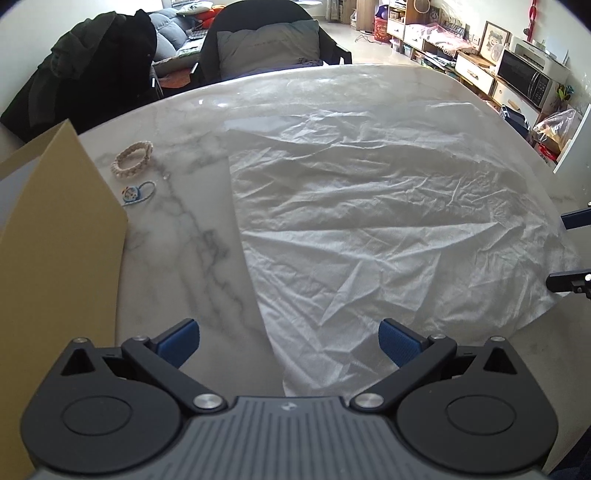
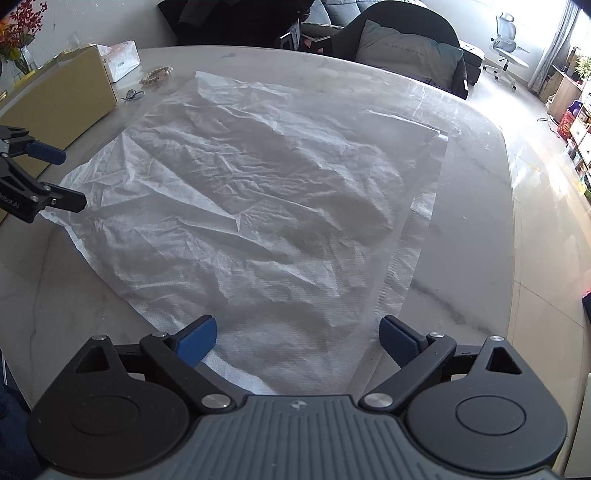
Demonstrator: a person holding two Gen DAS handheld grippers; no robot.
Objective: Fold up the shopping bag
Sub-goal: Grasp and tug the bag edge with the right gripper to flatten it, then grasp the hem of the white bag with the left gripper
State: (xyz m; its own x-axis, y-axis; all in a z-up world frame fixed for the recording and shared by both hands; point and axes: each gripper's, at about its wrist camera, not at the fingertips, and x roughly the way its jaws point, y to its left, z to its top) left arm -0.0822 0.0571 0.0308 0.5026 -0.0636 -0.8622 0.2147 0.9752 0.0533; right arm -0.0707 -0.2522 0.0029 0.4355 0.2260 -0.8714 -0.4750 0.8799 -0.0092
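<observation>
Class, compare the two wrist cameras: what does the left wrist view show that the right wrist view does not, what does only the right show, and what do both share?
Only the left wrist view: a black microwave on a white cabinet and a dark coat draped over a chair.

Only the right wrist view: a white office chair, red flowers and a white tissue box.

Both: the crumpled white shopping bag spread flat on the marble table, a brown cardboard box, a braided cream bracelet, and both open tongs, left and right.
</observation>
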